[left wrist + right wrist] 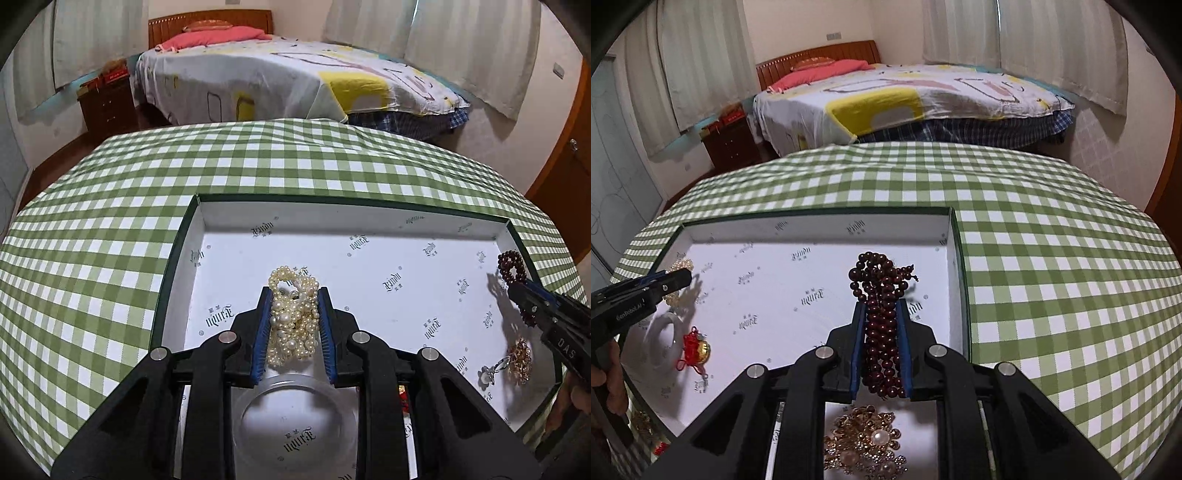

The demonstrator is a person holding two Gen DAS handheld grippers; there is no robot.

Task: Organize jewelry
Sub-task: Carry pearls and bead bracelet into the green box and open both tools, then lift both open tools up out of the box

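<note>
A shallow white-lined box lies on the green checked tablecloth. My left gripper is shut on a bunch of cream pearl strands, held over the box's left half; in the right wrist view it enters from the left. My right gripper is shut on a bunch of dark red bead strands, over the box's right side; in the left wrist view it comes in from the right with the red beads.
In the box lie a clear bangle, a red knotted charm with a gold bell, a gold flower brooch with pearls and a small ring. A bed stands beyond the table.
</note>
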